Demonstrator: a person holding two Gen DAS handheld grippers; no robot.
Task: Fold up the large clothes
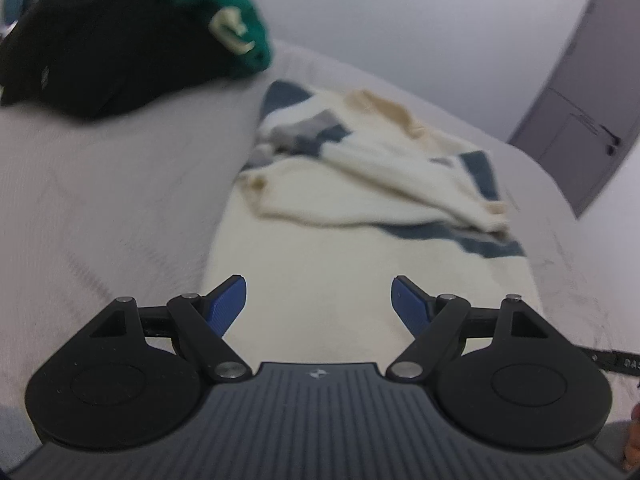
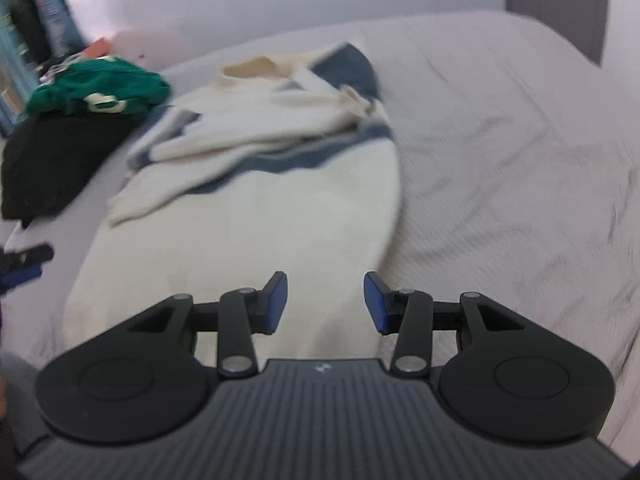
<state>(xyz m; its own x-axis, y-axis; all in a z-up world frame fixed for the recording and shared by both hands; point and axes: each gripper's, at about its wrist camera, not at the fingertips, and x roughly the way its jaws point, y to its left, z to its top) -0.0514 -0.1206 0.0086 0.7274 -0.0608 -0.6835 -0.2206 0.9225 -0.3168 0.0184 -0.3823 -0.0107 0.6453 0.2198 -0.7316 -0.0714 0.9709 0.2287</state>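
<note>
While cream sweater [image 1: 320, 248] with blue stripes lies flat on grey bed [image 1: 100, 200], sleeves folded across upper part, both tongs hover over its lower hem area. Left tongs [image 1: 319, 304]: spread wide, nothing between pads. Right tongs [image 2: 325, 302]: partly spread, nothing gripped, positioned above sweater's right edge. Black garment [image 1: 100, 60] and green garment [image 1: 224, 12] piled beside sweater, far left.

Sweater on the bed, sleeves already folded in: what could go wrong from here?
1. Both grippers, left and right, are open over the sweater hem; a pinch might also catch the grey bedcover under it.
2. The folded-in sleeves lie loose and rumpled, so lifting the hem could spill them.
3. The black and green pile sits close by and could snag.
</note>
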